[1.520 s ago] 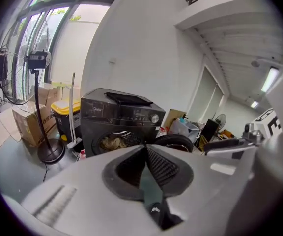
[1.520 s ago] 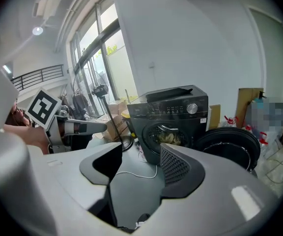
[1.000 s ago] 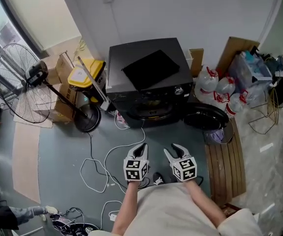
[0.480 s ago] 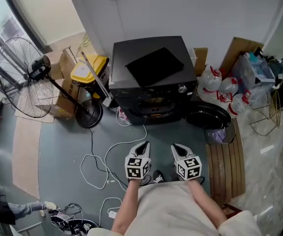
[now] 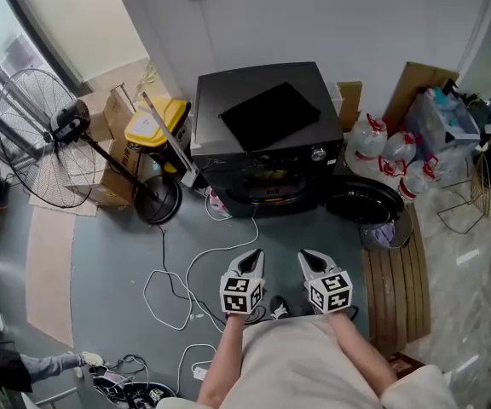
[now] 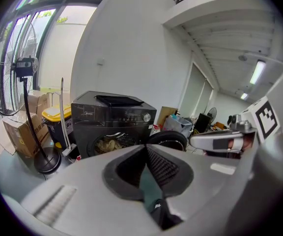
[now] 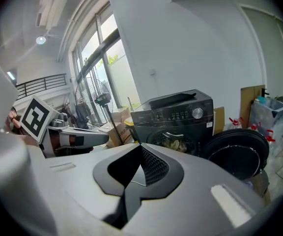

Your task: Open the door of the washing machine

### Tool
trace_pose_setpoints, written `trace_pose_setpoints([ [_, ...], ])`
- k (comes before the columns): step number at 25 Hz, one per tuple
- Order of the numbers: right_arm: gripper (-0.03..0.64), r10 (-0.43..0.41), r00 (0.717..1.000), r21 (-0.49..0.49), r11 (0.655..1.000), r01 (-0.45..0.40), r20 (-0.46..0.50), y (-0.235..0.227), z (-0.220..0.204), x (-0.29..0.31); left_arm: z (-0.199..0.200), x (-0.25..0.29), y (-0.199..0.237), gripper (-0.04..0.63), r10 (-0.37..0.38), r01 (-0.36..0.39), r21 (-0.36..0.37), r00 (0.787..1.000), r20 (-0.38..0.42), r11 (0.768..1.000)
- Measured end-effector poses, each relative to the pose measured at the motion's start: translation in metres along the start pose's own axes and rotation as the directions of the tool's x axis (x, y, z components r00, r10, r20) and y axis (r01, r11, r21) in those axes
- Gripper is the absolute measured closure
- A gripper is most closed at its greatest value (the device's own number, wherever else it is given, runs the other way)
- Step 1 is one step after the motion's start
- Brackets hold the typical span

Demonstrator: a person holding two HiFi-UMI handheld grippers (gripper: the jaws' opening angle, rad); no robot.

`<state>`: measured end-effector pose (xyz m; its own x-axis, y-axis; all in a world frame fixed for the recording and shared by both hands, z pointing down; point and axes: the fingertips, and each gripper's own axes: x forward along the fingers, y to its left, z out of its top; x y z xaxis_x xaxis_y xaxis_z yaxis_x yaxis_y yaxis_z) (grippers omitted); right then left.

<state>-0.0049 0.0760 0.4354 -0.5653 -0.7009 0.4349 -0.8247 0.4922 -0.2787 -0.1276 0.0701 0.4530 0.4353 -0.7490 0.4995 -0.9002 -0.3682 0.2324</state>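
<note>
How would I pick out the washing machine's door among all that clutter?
Find the dark washing machine in the upper middle of the head view. Its door is swung open on the machine's right side in that view. Unlike the white jugs just behind it, it is one big, round, black dish.

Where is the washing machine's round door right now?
In the head view, the door hangs swung open at the right of the washing machine, just below the plastic jugs.
</note>
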Motion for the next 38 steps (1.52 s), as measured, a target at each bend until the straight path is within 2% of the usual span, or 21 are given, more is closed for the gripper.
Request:
trace_pose_setpoints([
  [9,0.617,0.018,1.000,-0.003,1.000,-0.018,-0.013,0.006,-0.001,0.003,0.001,-0.004,0.001,0.529,0.003,-0.003,-0.004,1.000,-0.006,1.000],
  [11,0.617,0.019,1.000,-0.003,1.000,-0.019,-0.014,0.006,-0.001,0.003,-0.001,-0.004,0.000,0.531,-0.008,0.008,-0.024,1.000,-0.008,1.000],
  [15,0.617,0.025,0.999,-0.005,1.000,-0.025,-0.021,0.008,-0.002,0.004,0.009,-0.007,-0.005,0.538,-0.059,0.062,-0.075,0.997,0.041,0.995],
  [25,0.617,0.027,0.999,0.000,1.000,-0.027,-0.029,0.002,-0.006,0.001,0.015,-0.006,-0.017,0.538,-0.072,0.074,-0.032,0.996,0.057,0.997],
  [29,0.617,0.021,0.999,0.005,1.000,-0.021,-0.027,-0.001,-0.006,0.002,0.013,-0.005,-0.011,0.538,-0.036,0.036,0.000,0.998,0.049,0.999],
  [38,0.617,0.016,0.999,0.002,1.000,-0.016,-0.031,-0.004,-0.007,0.003,0.008,-0.004,-0.005,0.538,-0.019,0.019,-0.001,0.999,0.031,1.000],
])
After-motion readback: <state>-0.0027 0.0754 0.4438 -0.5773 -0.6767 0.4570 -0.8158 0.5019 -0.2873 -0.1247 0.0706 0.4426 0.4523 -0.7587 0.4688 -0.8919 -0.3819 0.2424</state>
